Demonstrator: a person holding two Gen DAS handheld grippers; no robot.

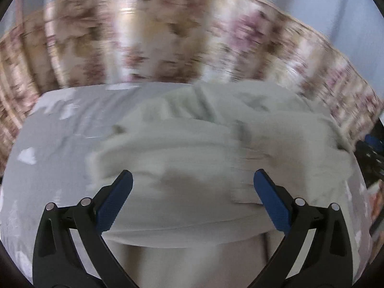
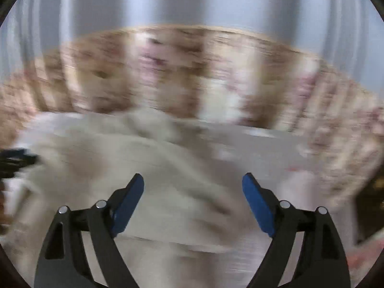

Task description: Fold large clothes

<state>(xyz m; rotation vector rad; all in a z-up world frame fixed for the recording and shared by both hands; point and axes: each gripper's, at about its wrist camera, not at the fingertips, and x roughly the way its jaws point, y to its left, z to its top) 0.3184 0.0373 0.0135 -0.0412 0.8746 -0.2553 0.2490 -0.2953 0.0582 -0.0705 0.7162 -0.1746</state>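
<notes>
The left gripper (image 1: 193, 180) stands wide open, its two blue ribbed pads (image 1: 114, 201) far apart at 7 and 5 o'clock of the left wrist view. Nothing is between them; whether the tips touch the cloth below cannot be told. The right gripper (image 2: 193, 182) is also wide open, with nothing between its blue pads (image 2: 128, 205).

The task's thing is a pale cream garment (image 1: 216, 144), soft and thick. It lies crumpled in rounded folds on a bed, filling the centre and the 3 o'clock part of the left wrist view. Its near edge curves under the open fingers toward 6 o'clock. In the right wrist view the same garment (image 2: 115, 158) is heaped from the centre toward 9 o'clock, strongly blurred.

Under it is a light grey bed sheet (image 1: 60, 144) with faint white patches, smooth and flat, showing at 9 o'clock in the left view. Behind the bed, from 10 to 2 o'clock, rises a floral headboard (image 1: 148, 48) in beige and pink, with a curved top edge. Above it is a plain bluish wall (image 2: 192, 0).

At 3 o'clock of the left view, the other gripper's dark frame with blue parts shows at the garment's edge.
</notes>
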